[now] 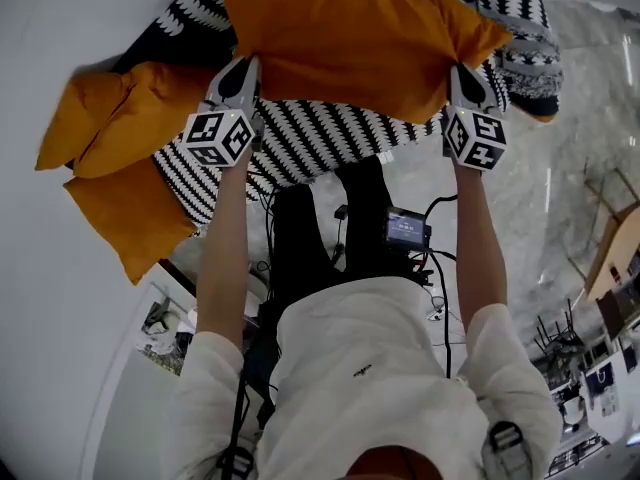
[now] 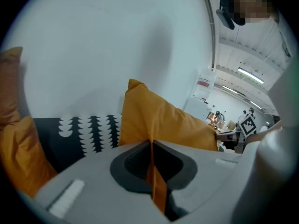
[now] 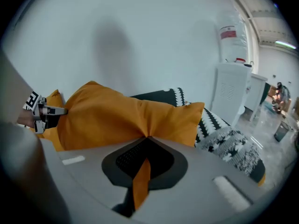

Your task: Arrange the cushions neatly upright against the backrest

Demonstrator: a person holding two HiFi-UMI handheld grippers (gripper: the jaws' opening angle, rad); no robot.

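I hold one orange cushion (image 1: 350, 38) in the air over the sofa, a gripper pinching each lower corner. My left gripper (image 1: 243, 68) is shut on its left edge; the fabric runs between the jaws in the left gripper view (image 2: 152, 171). My right gripper (image 1: 462, 73) is shut on the cushion's right edge, and the orange cloth (image 3: 142, 171) is clamped there too. Two more orange cushions (image 1: 110, 118) (image 1: 130, 213) lie at the sofa's left end. The black-and-white patterned sofa cover (image 1: 310, 138) lies under them.
A white wall (image 1: 60, 18) rises behind the sofa. A grey patterned cushion or throw (image 1: 530, 63) sits at the sofa's right end. Marble floor (image 1: 540, 208) lies to the right, with furniture at the far right. A white cabinet (image 3: 231, 92) stands beyond the sofa's end.
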